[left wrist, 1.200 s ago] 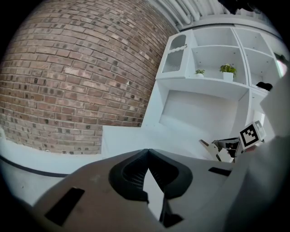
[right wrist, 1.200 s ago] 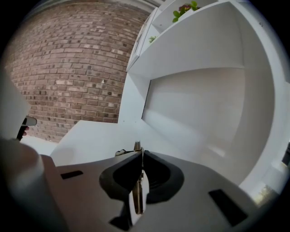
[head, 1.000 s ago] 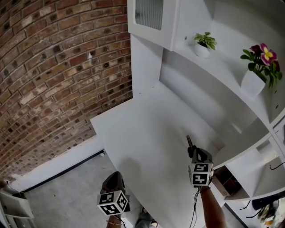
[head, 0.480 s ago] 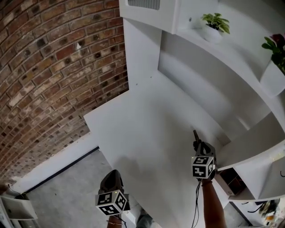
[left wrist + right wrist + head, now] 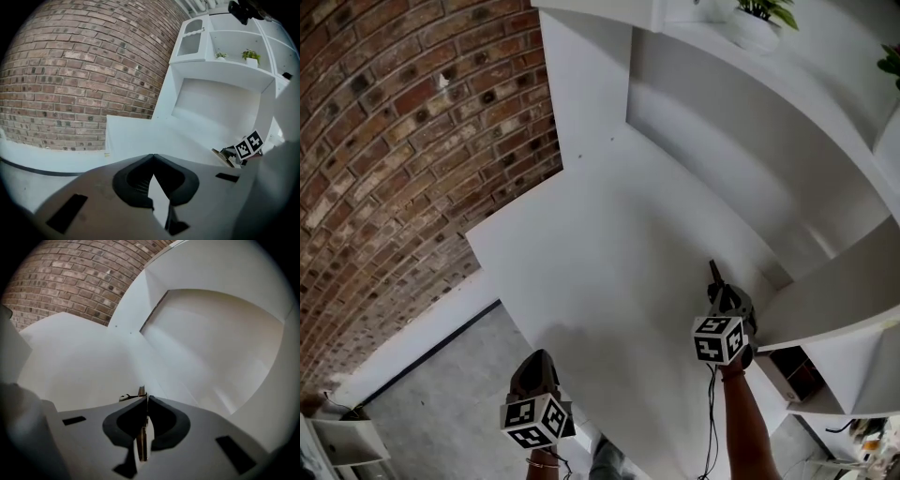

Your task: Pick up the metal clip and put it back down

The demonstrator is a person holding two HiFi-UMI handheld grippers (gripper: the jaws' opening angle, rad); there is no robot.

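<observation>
A thin metal clip (image 5: 141, 392) is pinched edge-on between the jaws of my right gripper (image 5: 145, 399), which is shut on it. In the head view the clip (image 5: 713, 274) pokes out ahead of the right gripper (image 5: 719, 291), over the right part of the white desk (image 5: 581, 253). Whether the clip touches the desk cannot be told. My left gripper (image 5: 535, 368) hangs off the desk's front edge, over the floor. In its own view the left gripper (image 5: 153, 156) is shut with nothing between its pads, and the right gripper (image 5: 230, 153) shows at the right.
A brick wall (image 5: 394, 141) runs along the left. White shelving (image 5: 825, 112) rises behind and to the right of the desk, with a potted plant (image 5: 761, 21) on the upper shelf. Grey floor (image 5: 441, 394) lies below the desk's front edge.
The head view has tilted down, so the shelf and plants slid up out of the picture. The right gripper stays shut on the clip, at much the same spot over the desk.
</observation>
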